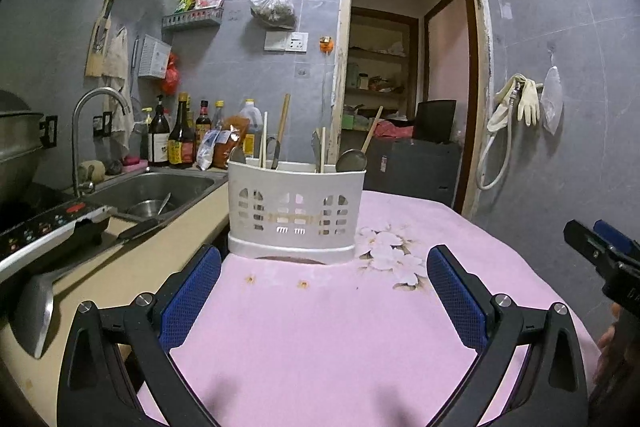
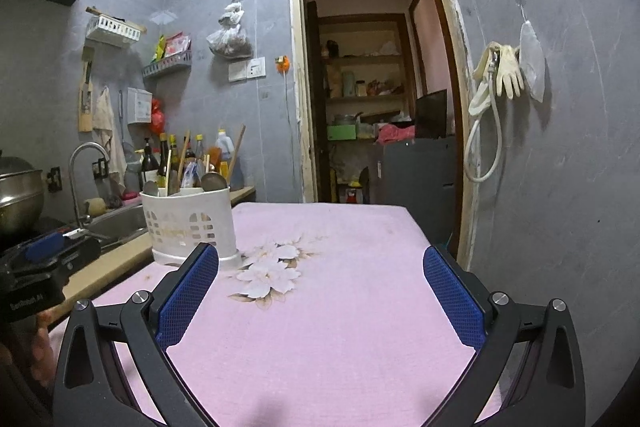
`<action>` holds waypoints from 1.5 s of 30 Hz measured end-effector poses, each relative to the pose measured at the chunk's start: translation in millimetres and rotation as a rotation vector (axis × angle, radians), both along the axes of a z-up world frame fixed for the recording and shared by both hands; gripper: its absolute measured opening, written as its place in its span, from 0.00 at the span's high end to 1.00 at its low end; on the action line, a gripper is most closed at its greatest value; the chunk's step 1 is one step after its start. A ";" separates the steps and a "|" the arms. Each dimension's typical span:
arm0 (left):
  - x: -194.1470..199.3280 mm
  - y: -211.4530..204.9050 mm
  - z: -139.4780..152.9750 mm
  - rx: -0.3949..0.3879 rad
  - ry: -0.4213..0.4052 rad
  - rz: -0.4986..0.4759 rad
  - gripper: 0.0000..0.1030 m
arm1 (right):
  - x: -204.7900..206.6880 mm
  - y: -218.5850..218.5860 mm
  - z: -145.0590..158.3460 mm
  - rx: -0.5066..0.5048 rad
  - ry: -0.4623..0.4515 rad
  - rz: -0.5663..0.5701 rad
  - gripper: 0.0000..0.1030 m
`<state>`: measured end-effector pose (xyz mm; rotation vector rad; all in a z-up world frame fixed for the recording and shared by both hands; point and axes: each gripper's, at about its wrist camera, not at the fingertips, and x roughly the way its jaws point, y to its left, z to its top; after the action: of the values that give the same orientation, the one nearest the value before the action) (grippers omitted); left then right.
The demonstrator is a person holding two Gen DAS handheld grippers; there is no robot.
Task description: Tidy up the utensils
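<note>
The left gripper (image 1: 324,279) hovers spread wide and empty above the pink-covered counter (image 1: 320,347). The white utensil basket (image 1: 295,213) stands straight ahead of it, holding chopsticks, a ladle and spoons. The right gripper (image 2: 320,281) is likewise released and empty, with the basket ahead to its left.
</note>
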<state>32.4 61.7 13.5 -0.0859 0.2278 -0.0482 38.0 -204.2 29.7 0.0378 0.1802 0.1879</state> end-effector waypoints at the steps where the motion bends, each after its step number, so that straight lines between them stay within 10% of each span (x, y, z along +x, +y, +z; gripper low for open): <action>1: 0.3 1.8 -1.1 -0.013 0.007 0.001 0.02 | -0.2 0.3 0.3 -0.001 -0.001 0.002 0.00; 45: -4.1 7.1 0.7 -0.025 -0.009 0.013 0.02 | 0.4 -3.5 -1.7 0.004 0.009 0.003 0.00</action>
<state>28.3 68.8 14.1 -0.1120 0.2181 -0.0385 38.5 -207.7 28.1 0.0424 0.1888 0.1912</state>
